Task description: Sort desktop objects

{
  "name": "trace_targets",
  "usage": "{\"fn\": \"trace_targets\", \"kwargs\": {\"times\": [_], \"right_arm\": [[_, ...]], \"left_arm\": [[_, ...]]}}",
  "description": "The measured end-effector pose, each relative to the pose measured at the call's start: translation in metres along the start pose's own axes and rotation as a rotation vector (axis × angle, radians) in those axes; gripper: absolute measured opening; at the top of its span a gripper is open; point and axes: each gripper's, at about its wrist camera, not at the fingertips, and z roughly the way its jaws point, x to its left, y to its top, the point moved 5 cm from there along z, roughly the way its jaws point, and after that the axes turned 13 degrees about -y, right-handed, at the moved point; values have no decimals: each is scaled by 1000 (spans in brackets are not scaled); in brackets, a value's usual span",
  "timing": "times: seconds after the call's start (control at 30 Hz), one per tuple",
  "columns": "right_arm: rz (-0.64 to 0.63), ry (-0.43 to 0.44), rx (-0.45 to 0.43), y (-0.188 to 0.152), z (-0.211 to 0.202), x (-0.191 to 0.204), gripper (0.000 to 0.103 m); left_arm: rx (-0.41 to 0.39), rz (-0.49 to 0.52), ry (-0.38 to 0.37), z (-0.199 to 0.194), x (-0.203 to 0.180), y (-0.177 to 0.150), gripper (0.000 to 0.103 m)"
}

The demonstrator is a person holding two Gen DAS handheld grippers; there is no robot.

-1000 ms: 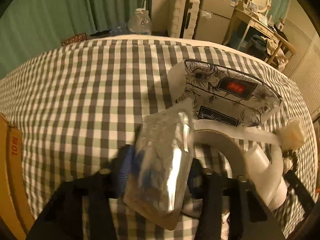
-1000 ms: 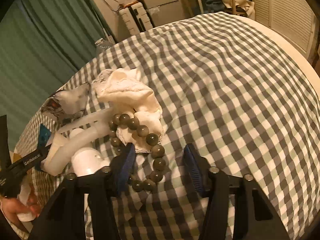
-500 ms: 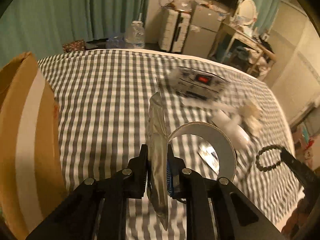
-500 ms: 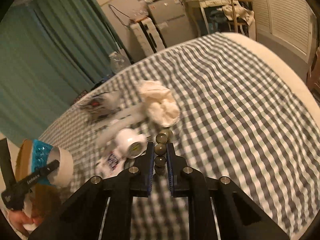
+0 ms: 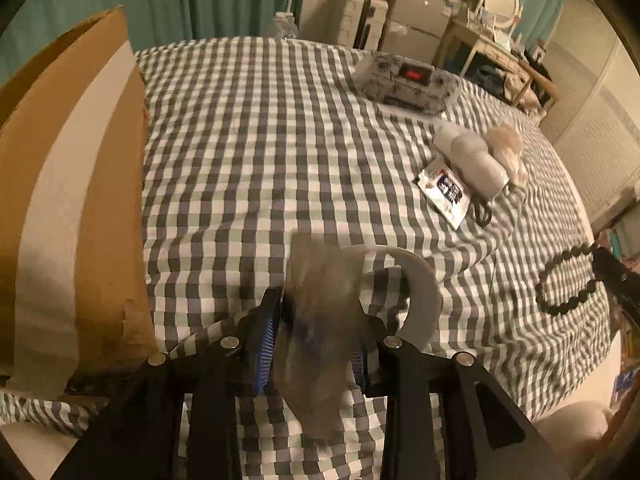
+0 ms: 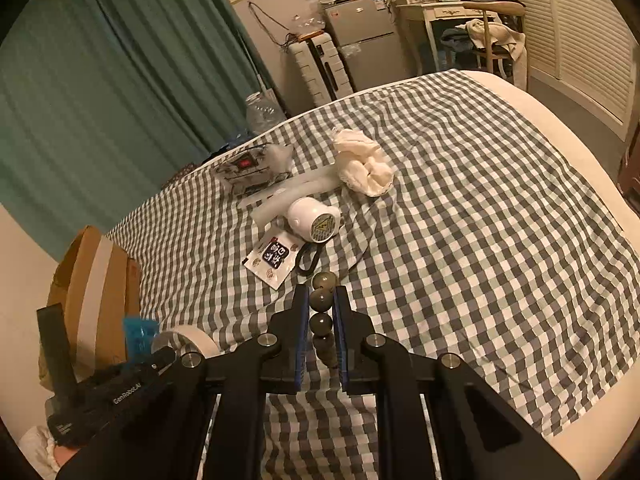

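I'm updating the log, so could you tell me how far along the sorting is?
Nothing can be seen sorted yet; the inside of the cardboard box is out of view. In hand: the right gripper is shut on a bead bracelet, and the left gripper, jaws opening, has a blurred packet between them. Left on the bed: a floral pouch, white cloth, white cup, sachet and tape roll.

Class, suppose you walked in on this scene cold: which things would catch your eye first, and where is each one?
The right claw is shut on a dark bead bracelet, lifted above the checked bedcover. The left claw, near the tall cardboard box at the cover's left edge, is opening with a blurred silvery packet between its fingers. Farther back sits a cluster: a white cylinder, a printed sachet and a cream cloth.
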Motion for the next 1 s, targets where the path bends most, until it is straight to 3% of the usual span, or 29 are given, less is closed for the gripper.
{"fn": "trace_targets", "kwargs": {"times": [0.1,0.3,0.5,0.57,0.6,0.73,1.0], "right_arm": [[14,3,9,1,7,-4,12],[27,7,32,4,19,-10,12],[3,6,28,8,27,-8,12],[-1,13,48,7,33,-8,12],[-1,16,58,6,36,-8,12],[6,50,77,3,37,-6,12],[47,97,79,-2,13,-4,12]], "left_arm": [[-31,-1,-32,-4,0,4,45],[-126,-71,-16,-11,17,15,45],[-154,-123,-35,-13,23,21,36],[-135,-92,21,-10,22,21,12],[-113,-86,44,-7,24,20,8],[-126,-126,11,-13,30,18,8],[-212,-50,10,-57,7,16,8]]}}
